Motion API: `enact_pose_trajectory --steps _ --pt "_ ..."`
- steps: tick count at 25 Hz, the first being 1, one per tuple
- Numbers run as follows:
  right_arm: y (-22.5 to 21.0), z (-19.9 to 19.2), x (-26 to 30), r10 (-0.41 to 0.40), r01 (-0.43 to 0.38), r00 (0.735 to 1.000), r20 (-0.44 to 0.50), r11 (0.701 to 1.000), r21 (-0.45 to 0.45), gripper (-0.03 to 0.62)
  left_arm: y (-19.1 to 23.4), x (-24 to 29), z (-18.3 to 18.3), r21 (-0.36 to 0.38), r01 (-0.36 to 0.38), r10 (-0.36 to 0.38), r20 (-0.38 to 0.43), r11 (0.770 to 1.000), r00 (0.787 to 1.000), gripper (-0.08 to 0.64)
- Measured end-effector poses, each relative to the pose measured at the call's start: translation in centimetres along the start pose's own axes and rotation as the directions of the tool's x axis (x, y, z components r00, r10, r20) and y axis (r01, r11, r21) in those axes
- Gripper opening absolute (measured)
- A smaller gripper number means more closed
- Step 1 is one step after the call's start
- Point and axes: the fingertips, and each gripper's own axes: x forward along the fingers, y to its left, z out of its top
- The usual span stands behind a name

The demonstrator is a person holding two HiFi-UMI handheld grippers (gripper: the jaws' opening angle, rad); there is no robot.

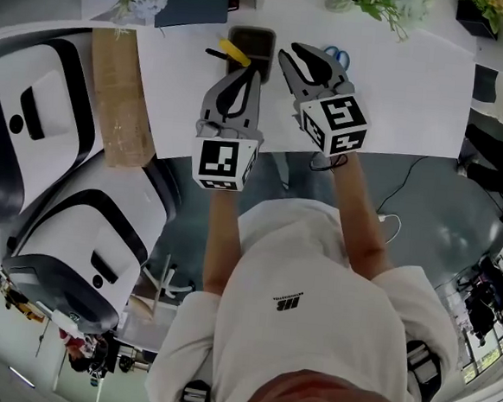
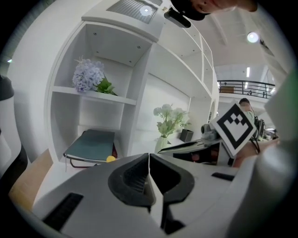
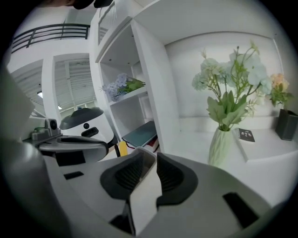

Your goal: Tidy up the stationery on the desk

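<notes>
In the head view a black pen holder (image 1: 252,44) stands on the white desk (image 1: 398,103), with a yellow marker (image 1: 234,51) and a black pen lying at its left. Blue scissors (image 1: 337,55) lie just right of my right gripper (image 1: 287,53). My left gripper (image 1: 251,70) hovers just in front of the holder, its jaws pressed together with nothing in them (image 2: 149,158). In the right gripper view the right gripper (image 3: 150,158) is shut on a pale flat piece (image 3: 142,186) that fills the gap; what it is I cannot tell.
A teal book (image 2: 91,144) lies in the lowest shelf bay, with purple flowers (image 2: 88,74) on the shelf above. A pale vase of flowers (image 3: 223,139), a small notebook (image 3: 244,135) and a dark pot (image 3: 285,124) stand at the right. White machines (image 1: 33,109) and a brown board (image 1: 121,99) are left.
</notes>
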Motion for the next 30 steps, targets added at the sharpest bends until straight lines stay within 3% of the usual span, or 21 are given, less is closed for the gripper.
enact_pose_trajectory --steps 9,19,30 --pt "-4.7 -2.8 -2.8 -0.107 0.108 0.994 -0.021 0.99 0.094 0.072 -3.7 3.3 -0.4 0.04 0.099 -0.097 -0.046 0.994 0.994 0.0" --pt "-9.7 -6.8 -4.7 -0.211 0.225 0.973 -0.093 0.957 0.182 0.072 -7.4 6.6 -1.2 0.066 0.181 -0.174 -0.1 0.981 0.98 0.0" --pt "-12.5 -10.7 -4.2 -0.205 0.251 0.957 -0.205 0.941 0.226 0.072 -10.1 9.9 -2.7 0.072 0.242 -0.229 -0.159 0.968 0.96 0.0"
